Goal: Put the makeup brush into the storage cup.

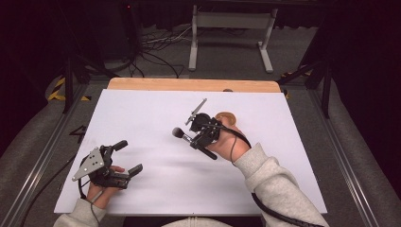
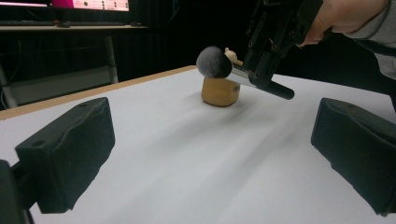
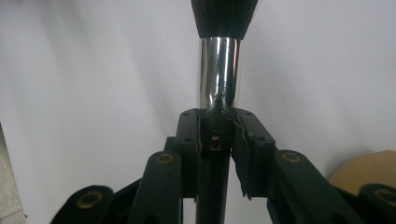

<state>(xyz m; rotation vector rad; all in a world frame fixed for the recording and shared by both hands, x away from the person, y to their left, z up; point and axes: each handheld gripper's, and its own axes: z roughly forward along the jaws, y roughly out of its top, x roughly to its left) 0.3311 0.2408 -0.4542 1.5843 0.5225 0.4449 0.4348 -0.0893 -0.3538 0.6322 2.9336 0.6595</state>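
Right tongs (image 1: 193, 137) clamped on makeup brush (image 1: 181, 135), bristles toward 10 o'clock, above white table (image 1: 142, 113). Left tongs (image 1: 130, 158) wide open, empty, at 8 o'clock.

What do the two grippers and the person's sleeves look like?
Both are black two-jaw tools. The left gripper carries a grey three-cornered plate on top, and its jaws end in blocky black pads. The right gripper has black jaw links with brass-coloured pins and a corrugated black cable trailing under the arm. The sleeves are light grey with ribbed cuffs.
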